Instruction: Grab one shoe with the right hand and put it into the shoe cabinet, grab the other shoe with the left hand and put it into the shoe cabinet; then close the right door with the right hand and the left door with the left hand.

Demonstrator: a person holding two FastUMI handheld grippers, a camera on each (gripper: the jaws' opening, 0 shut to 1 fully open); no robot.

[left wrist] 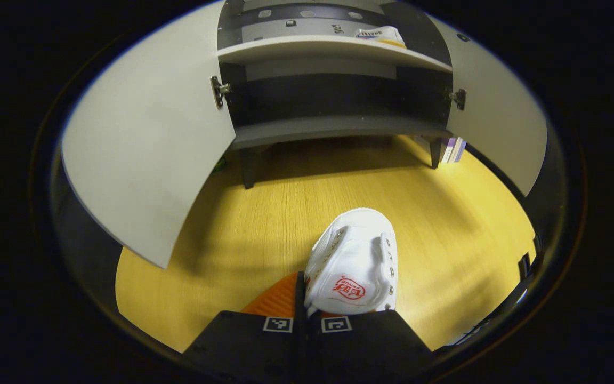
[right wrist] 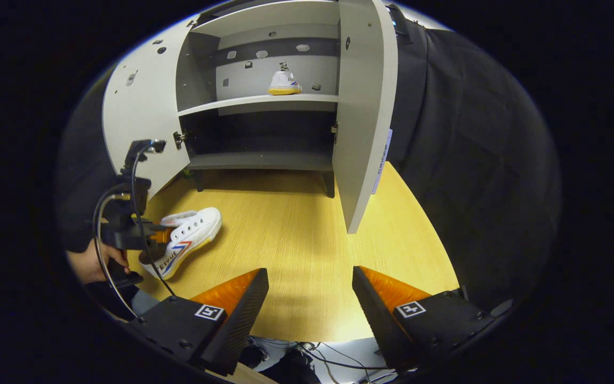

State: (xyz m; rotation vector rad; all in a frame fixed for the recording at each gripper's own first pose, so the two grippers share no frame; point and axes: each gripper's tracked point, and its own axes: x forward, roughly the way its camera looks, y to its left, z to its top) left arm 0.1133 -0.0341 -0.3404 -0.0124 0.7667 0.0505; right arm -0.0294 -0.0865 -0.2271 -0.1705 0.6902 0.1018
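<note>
Lay on the wooden floor (left wrist: 264,213), the second white shoe (left wrist: 354,264), low and centre in the left gripper view, long axis running away from the camera toward the shoe cabinet (left wrist: 333,125), toe end farther off. Sat right at the left hand-held gripper (left wrist: 305,314), whose fingers looked drawn nearly together at the shoe's heel end; could not tell for certain whether both pressed on it. Seen in the right gripper view at middle left, same shoe (right wrist: 187,234) with the left hand-held gripper (right wrist: 150,237) at its heel and a person's hand (right wrist: 91,264) behind.

Hung well apart from that shoe, the right hand-held gripper (right wrist: 309,298), spread wide with nothing between its fingers, bottom centre of its own view. Clearly nearer, the left one, as the task wants.

Stood open ahead, the cabinet: left door (left wrist: 147,149) and right door (left wrist: 499,122) both swung outward. Held the first shoe (right wrist: 284,84) on the upper shelf (right wrist: 259,101), upper centre. Lower shelf (right wrist: 261,159) bare, as far as visible.
</note>
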